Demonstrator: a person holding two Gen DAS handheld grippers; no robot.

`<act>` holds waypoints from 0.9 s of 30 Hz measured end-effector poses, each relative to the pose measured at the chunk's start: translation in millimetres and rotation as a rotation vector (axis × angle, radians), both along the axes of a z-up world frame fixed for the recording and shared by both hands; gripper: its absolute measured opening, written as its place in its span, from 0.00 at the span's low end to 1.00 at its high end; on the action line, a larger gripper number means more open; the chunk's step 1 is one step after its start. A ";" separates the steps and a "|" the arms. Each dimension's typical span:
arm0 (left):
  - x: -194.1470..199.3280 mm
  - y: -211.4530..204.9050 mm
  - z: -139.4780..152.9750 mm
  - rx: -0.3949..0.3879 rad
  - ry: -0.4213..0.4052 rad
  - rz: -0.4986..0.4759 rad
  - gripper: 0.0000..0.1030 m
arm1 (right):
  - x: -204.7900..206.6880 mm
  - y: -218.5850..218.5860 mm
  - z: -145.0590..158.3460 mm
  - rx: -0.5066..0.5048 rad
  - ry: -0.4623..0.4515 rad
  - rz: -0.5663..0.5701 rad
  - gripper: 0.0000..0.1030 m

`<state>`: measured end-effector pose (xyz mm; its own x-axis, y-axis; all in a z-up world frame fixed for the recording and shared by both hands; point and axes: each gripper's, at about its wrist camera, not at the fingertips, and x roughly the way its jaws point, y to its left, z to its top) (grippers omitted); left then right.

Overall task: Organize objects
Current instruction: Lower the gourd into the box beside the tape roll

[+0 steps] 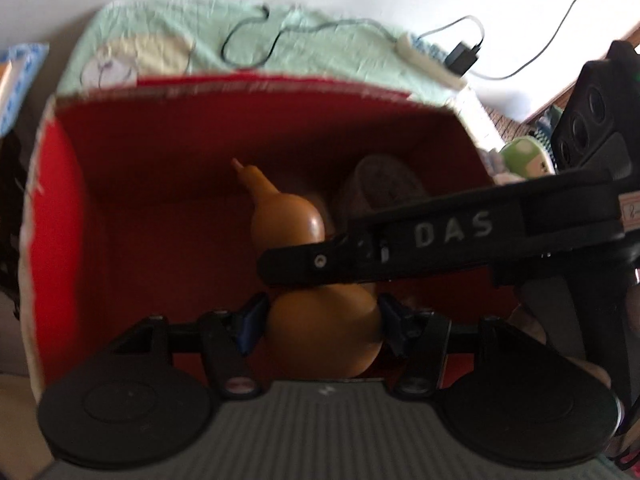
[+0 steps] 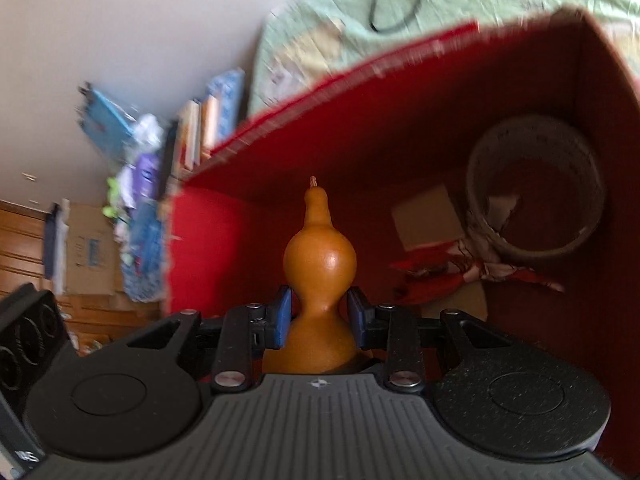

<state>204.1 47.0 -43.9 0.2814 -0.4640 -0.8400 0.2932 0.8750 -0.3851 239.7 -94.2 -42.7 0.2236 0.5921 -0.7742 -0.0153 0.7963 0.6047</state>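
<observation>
So both wrist cams are looking down into a red box (image 1: 120,216) that sits on a bed with a pale green sheet (image 1: 192,28). Going left to right in the left wrist view: books or packaging at the 9 o'clock edge, blurry, can't say more. Then the box's red left wall, then the orange gourd (image 1: 288,220) about dead centre, neck and stem pointing up toward 11 o'clock. The left gripper (image 1: 320,320) has its blue pads on either side of the gourd's fat lower bulb, right up against it as far as the blur lets me judge, so I'd call it clamped on the gourd. Crossing over the gourd's waist from 3 o'clock is the right gripper (image 1: 304,258), a black bar with "DAS" on it. Behind it, a brownish round thing inside the box, too blurry here. Up at 1 o'clock a white power strip (image 1: 432,62) with a black plug and cables on the sheet.

Right wrist view: cluttered shelf and cardboard box at 9 o'clock, then the box's red wall, then the gourd (image 2: 320,264) upright at centre, the right gripper (image 2: 319,316) pinching its narrow waist, blue pads touching both sides. At 2 o'clock inside the box sits a roll of tape (image 2: 536,184), with red and white crumpled wrapping (image 2: 460,272) just beside it on the box floor.
</observation>
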 end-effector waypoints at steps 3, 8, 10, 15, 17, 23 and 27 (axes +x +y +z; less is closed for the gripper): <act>4.6 -4.7 -7.3 0.036 0.019 -0.017 0.57 | 1.7 6.7 -9.4 -0.061 0.031 0.026 0.32; 10.3 -4.3 -13.1 0.039 0.036 -0.028 0.56 | 2.6 9.0 -19.9 -0.125 0.061 0.027 0.31; 11.6 -3.7 -15.0 0.050 0.034 -0.068 0.56 | 3.2 9.2 -22.0 -0.141 0.067 0.027 0.30; 14.9 -6.2 -18.4 0.063 0.045 -0.070 0.56 | 0.2 16.3 -22.2 -0.203 0.053 0.059 0.29; 15.0 -6.9 -19.0 0.067 0.044 -0.070 0.56 | -2.2 15.9 -21.9 -0.206 0.051 0.058 0.29; 17.3 -7.7 -20.2 0.066 0.047 -0.084 0.59 | -6.0 14.5 -19.2 -0.223 0.049 0.077 0.28; 17.0 -6.5 -18.1 0.069 0.033 -0.085 0.65 | -13.2 11.6 -13.4 -0.233 0.030 0.081 0.29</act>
<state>221.1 40.4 -62.0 0.2156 -0.4259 -0.8787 0.3557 0.8723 -0.3355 226.5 -82.6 -56.2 0.1573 0.4123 -0.8974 -0.0696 0.9110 0.4064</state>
